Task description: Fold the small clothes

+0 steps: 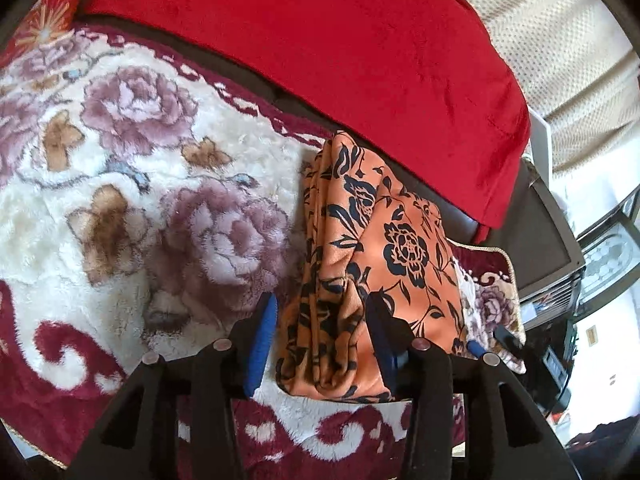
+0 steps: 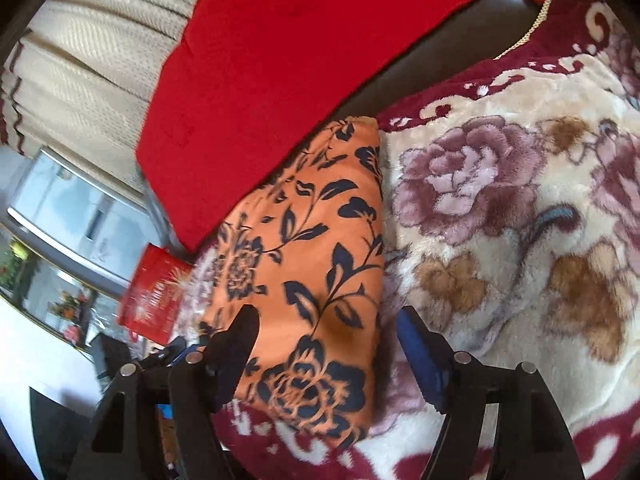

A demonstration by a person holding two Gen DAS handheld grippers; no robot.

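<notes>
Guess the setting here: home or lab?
Likely a home living room or bedroom: a plush floral blanket covers a sofa or bed, a red velvet cushion lies behind the orange floral garment, cream curtains hang beyond.

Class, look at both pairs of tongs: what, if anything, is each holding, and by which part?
Nothing is held. The left tongs and right tongs both stand open around the orange flowered cloth, pads clear of it.
</notes>
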